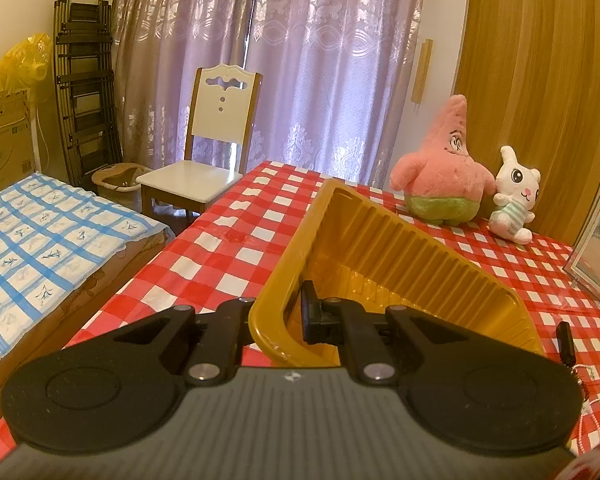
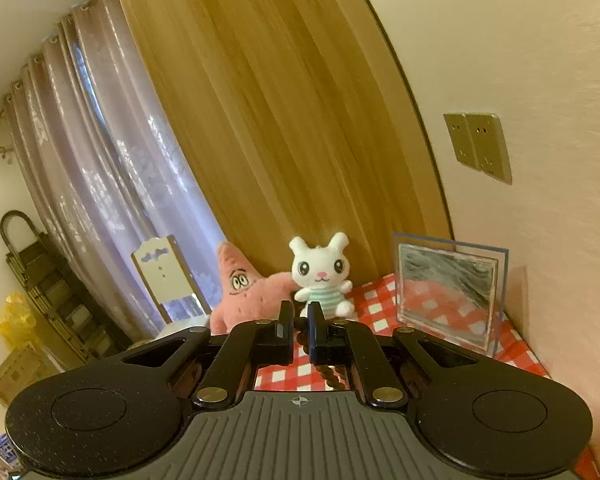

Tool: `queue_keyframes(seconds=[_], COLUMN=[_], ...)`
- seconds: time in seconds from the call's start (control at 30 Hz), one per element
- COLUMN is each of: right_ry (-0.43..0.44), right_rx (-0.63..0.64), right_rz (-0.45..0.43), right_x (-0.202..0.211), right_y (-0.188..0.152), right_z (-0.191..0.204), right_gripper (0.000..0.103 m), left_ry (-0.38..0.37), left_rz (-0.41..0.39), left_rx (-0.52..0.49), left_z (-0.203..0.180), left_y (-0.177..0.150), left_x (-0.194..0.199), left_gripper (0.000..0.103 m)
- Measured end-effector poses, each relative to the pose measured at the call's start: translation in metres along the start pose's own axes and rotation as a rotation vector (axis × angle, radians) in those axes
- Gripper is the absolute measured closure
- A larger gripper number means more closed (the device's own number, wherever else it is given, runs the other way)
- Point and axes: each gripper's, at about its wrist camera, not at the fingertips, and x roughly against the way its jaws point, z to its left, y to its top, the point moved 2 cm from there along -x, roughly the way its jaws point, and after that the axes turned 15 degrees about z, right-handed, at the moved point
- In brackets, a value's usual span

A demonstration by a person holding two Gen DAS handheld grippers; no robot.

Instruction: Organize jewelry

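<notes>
A yellow ribbed plastic tray (image 1: 400, 248) is tipped up on the red-checked tablecloth (image 1: 228, 240), its open side facing me. My left gripper (image 1: 278, 304) is shut on the tray's near rim, one finger outside the wall and one inside. In the right wrist view, my right gripper (image 2: 300, 314) is shut on a string of dark brown beads (image 2: 329, 376) that hangs down between and below the fingers. At the right edge of the left wrist view, a black finger of the right gripper (image 1: 566, 340) shows, with beads (image 1: 580, 384) dangling beneath it.
A pink star plush (image 1: 444, 176) and a white rabbit plush (image 1: 514, 200) sit at the table's far side. A clear picture frame (image 2: 448, 292) stands by the wall. A white chair (image 1: 204, 152) and a bed with a blue-checked cover (image 1: 40, 240) lie left of the table.
</notes>
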Motion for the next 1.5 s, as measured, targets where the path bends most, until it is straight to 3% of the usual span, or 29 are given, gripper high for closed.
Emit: queue_keyframes(seconds=[0.23,0.5,1.23,1.4,1.5], right_ry=[0.039,0.18,0.538,0.577,0.551], right_rx=[0.032,0.114,0.262,0.239,0.229], right_rz=[0.032,0.08,0.298,0.359,0.401], right_x=[-0.004,-0.022,-0.132,-0.161,-0.178], right_y=[0.0,-0.001,-0.038,-0.053,-0.065], right_z=[0.016,0.063,0.215,0.228,0.228], right_gripper=[0.096,0.096,0.096,0.096,0.096], left_ry=[0.0,0.0,-0.006,-0.008,-0.009], left_rz=[-0.001,-0.001,-0.001,0.0,0.001], left_rx=[-0.001,-0.001,0.005,0.007,0.012], left_z=[0.0,0.0,-0.004,-0.006,-0.006], left_y=[0.0,0.0,0.0,-0.001,-0.001], left_x=[0.0,0.0,0.004,0.007,0.008], left_gripper=[0.094,0.094,0.094,0.094,0.094])
